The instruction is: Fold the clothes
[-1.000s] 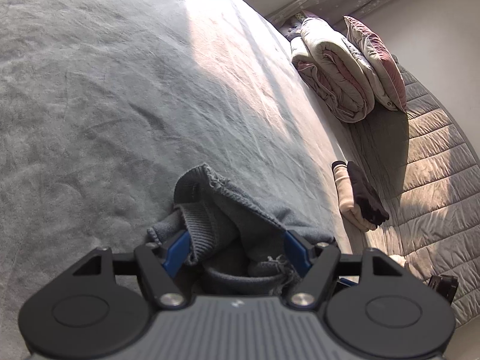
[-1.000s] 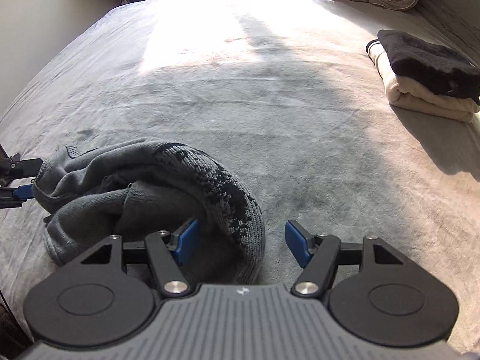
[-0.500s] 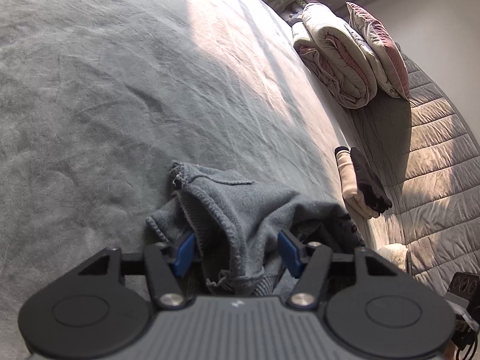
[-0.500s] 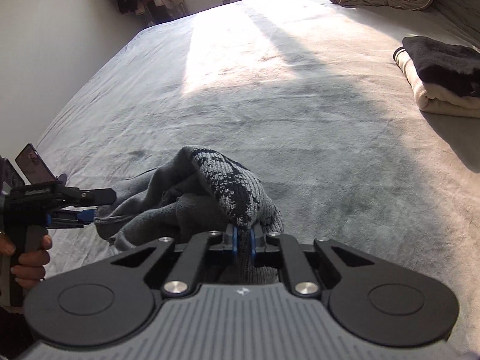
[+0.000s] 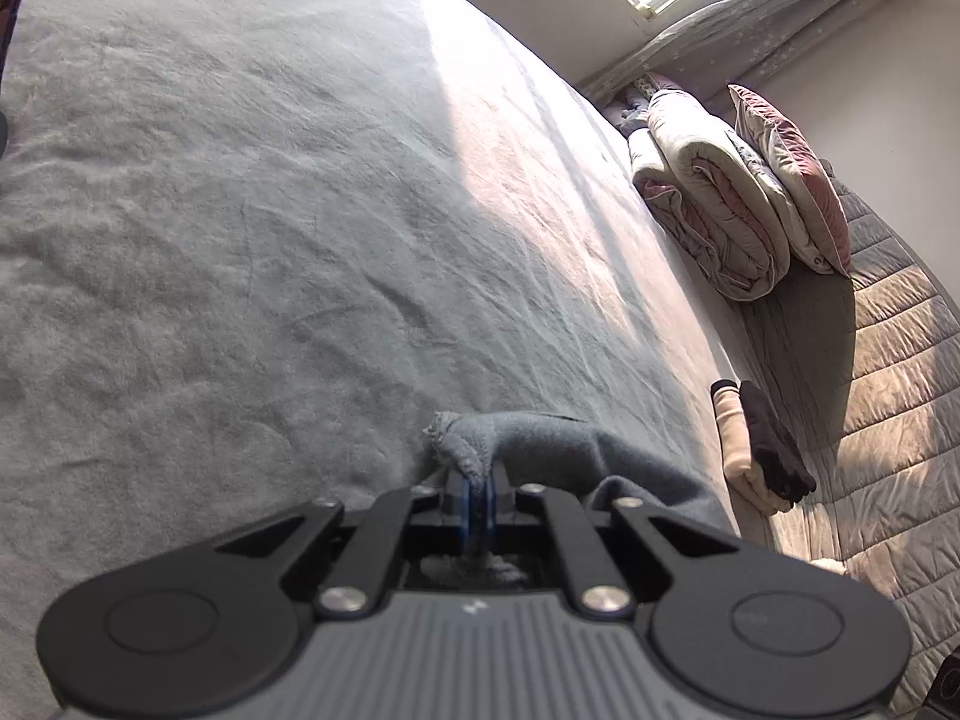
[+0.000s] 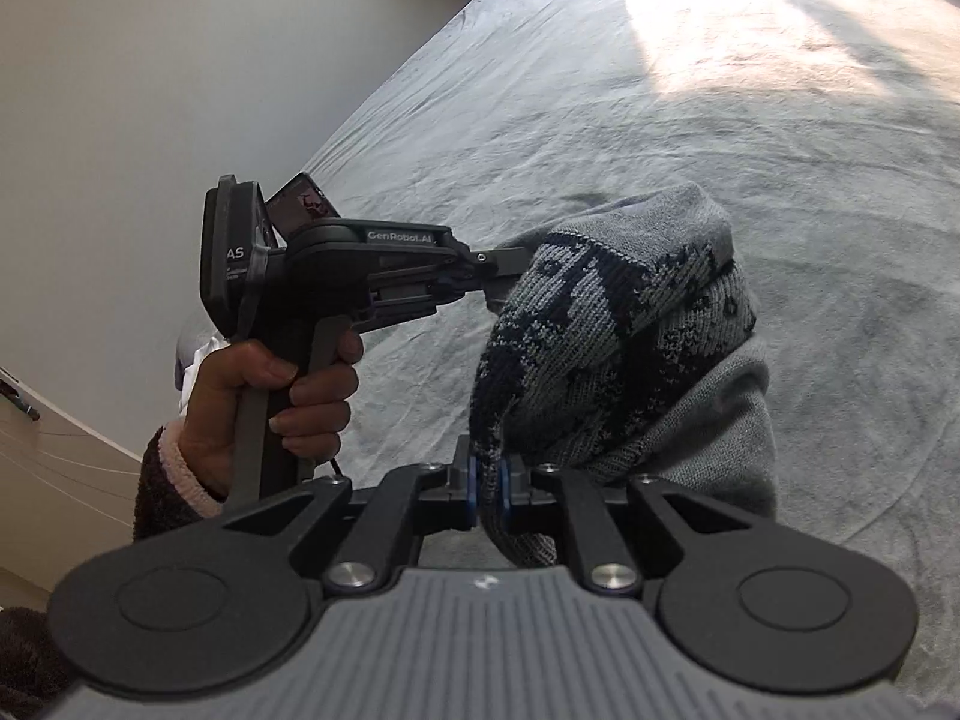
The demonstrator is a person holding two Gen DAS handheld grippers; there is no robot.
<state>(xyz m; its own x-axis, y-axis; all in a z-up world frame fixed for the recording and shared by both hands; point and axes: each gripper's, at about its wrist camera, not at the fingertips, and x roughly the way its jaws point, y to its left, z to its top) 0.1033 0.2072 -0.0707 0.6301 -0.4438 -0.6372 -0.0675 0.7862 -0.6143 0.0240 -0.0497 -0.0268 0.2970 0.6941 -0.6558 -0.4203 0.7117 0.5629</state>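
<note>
A grey knit sweater [image 5: 540,450] with a dark patterned band [image 6: 630,330] hangs bunched above the grey bed sheet [image 5: 270,210]. My left gripper [image 5: 477,504] is closing its jaws on a frayed edge of the sweater, and the blue pads press the knit. In the right wrist view the left gripper [image 6: 498,273] is seen from the side, biting the sweater's far left edge, with a person's hand [image 6: 270,384] on its handle. My right gripper [image 6: 487,492] is shut on the patterned hem at the near edge. The sweater's lower part is hidden behind the gripper bodies.
A folded stack of cream and black clothes [image 5: 756,450] lies at the bed's right side. A rolled quilt [image 5: 708,210] and a pillow [image 5: 792,180] lean on the quilted headboard [image 5: 888,390]. A pale wall [image 6: 150,90] borders the bed's left edge.
Both grippers went from open to shut on the sweater and lifted it off the sheet. The right gripper swung left, bringing the left gripper and hand into its view.
</note>
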